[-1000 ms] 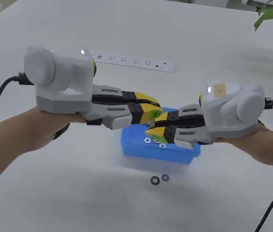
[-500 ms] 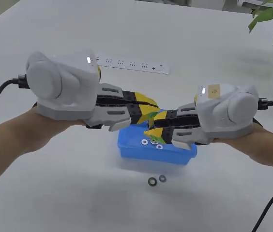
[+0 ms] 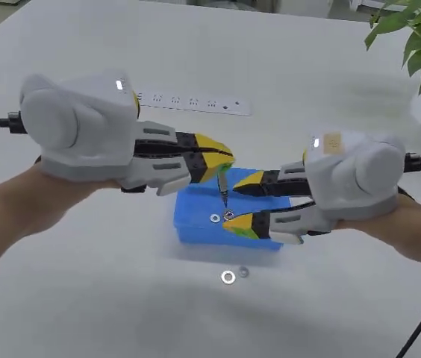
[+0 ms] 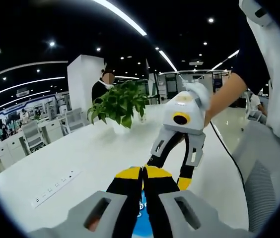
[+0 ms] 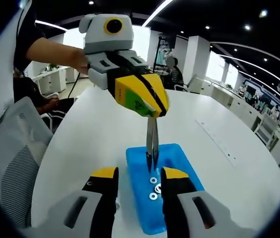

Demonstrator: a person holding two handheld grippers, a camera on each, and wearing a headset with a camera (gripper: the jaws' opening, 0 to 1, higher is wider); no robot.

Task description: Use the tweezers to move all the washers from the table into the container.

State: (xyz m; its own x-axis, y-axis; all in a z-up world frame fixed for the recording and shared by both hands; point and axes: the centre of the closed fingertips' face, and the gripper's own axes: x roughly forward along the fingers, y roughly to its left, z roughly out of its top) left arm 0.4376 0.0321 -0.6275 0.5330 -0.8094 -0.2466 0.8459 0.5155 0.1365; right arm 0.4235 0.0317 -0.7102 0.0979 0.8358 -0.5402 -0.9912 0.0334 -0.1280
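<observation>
Head view, washers (image 3: 216, 218) in blue container (image 3: 195, 227), left hand-held gripper (image 3: 225, 158) grasping tweezers (image 3: 223, 190), right (image 3: 232, 205) released.

The tweezers (image 5: 152, 141) are thin bare metal with a dull sheen. The washers (image 3: 228, 277) are bright, shiny metal. The container (image 3: 195, 233) is smooth blue plastic. The counter (image 3: 307, 74) is white, smooth and matt. The left hand-held gripper (image 3: 224, 160) and right hand-held gripper (image 3: 230, 204) have matt grey plastic shells and yellow-and-black plastic jaws.
</observation>
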